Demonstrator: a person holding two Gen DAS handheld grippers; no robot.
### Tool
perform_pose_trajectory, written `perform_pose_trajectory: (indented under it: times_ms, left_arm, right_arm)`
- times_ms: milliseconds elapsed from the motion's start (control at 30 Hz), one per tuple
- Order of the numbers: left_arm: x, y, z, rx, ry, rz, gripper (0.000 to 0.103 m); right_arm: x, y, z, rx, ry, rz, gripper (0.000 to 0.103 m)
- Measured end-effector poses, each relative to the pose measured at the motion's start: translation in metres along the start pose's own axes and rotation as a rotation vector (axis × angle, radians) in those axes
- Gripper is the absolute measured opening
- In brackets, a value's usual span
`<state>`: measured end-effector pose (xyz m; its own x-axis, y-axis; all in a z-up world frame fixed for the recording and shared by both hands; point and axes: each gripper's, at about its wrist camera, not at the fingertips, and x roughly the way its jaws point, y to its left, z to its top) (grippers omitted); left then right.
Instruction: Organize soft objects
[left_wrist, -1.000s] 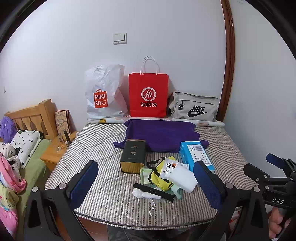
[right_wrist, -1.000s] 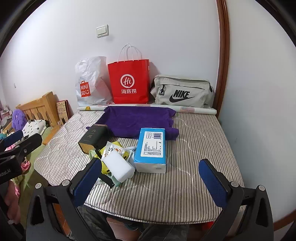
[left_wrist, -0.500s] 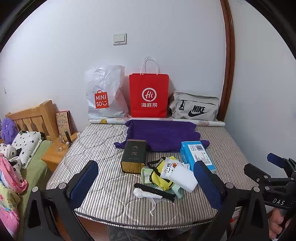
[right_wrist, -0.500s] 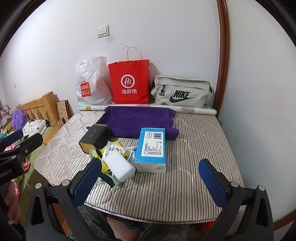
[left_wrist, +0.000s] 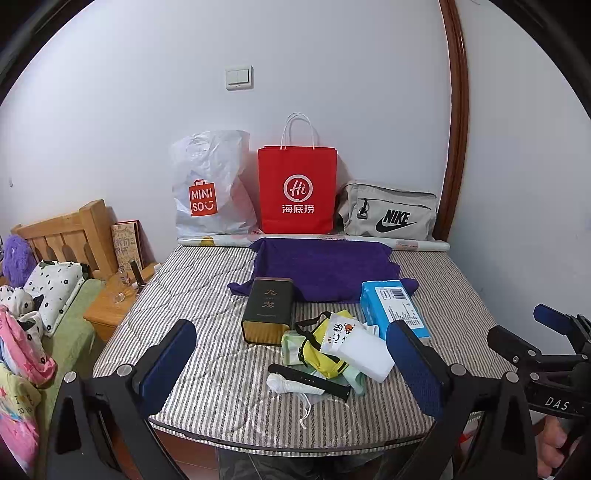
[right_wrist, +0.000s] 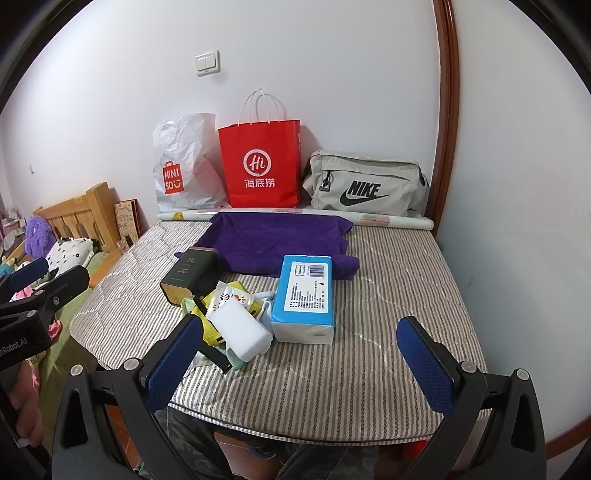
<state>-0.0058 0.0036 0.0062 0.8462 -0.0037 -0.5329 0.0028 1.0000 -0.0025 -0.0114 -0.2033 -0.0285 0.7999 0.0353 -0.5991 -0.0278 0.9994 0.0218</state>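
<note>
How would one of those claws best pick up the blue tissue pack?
Probably from above, across the narrow width of the blue tissue pack. It lies flat with its right long side clear; the clutter crowds only its left, and the open right claw looks wide enough.

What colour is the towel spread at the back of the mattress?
Deep purple, plain with no pattern. The towel shows best in the right wrist view.

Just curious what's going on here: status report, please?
Left gripper open, right gripper open, both empty. Purple towel flat, untouched. Dark tin, blue tissue pack crowd its near edge.
</note>
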Motion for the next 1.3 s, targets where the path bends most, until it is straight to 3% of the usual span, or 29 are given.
perform_pose_trajectory:
  times_ms: [1300]
  left_arm:
    - [-0.0002,0.0018,-0.0054,-0.003,0.004,-0.005,0.103]
  right_arm:
    - [-0.0034,0.0023,-0.0025,-0.005,-0.012,0.002,0.103]
